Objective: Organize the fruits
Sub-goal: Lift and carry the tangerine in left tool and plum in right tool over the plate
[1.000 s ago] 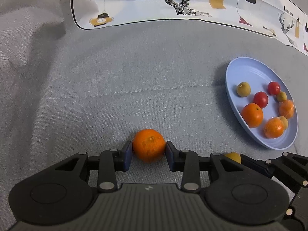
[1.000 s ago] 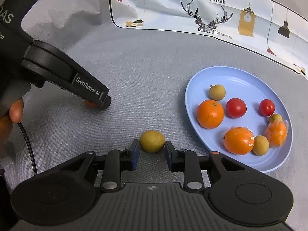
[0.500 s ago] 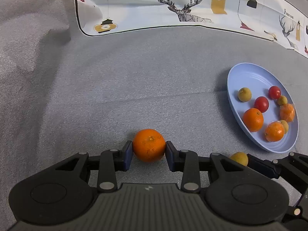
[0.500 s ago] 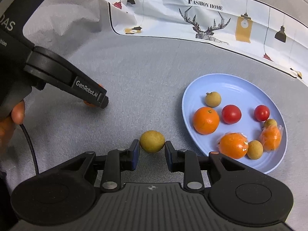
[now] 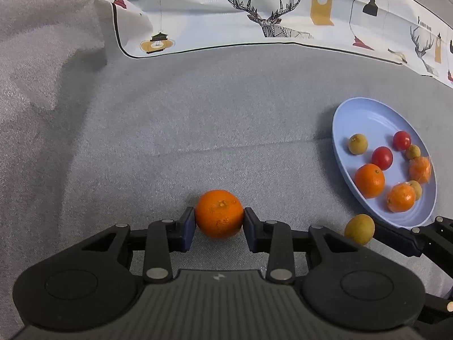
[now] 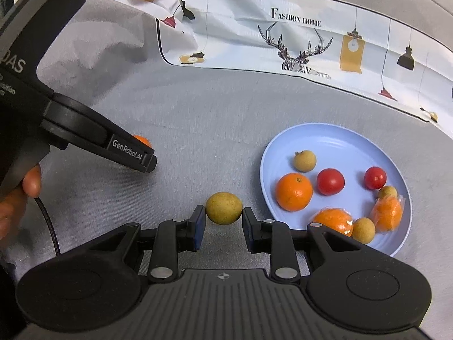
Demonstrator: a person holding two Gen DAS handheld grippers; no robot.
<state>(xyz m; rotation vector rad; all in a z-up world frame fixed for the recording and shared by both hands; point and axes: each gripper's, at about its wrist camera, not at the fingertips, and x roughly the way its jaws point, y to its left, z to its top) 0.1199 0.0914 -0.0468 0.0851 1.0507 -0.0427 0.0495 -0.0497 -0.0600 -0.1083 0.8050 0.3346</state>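
Note:
My left gripper point(image 5: 219, 226) is shut on an orange point(image 5: 219, 214), its blue pads pressed to both sides of it, above the grey cloth. My right gripper point(image 6: 223, 221) is shut on a small yellow-brown fruit point(image 6: 224, 208). That fruit also shows in the left wrist view point(image 5: 359, 229), just off the plate's near rim. A light blue plate point(image 6: 325, 138) to the right holds several fruits: oranges, red tomatoes, small yellow-brown fruits, one wrapped orange piece. In the right wrist view the left gripper point(image 6: 141, 155) sits at the left, with a sliver of its orange point(image 6: 143, 140) behind it.
A grey cloth point(image 5: 198, 130) covers the surface and bunches up at the left. A white printed cloth with deer and lamps point(image 5: 269, 11) lies along the back. A person's hand point(image 6: 19, 195) holds the left gripper's handle, with a black cable hanging below.
Both grippers keep their grips. The plate and the cloth have slid lower and look smaller in both views, as if the grippers had lifted slightly with their fruit.

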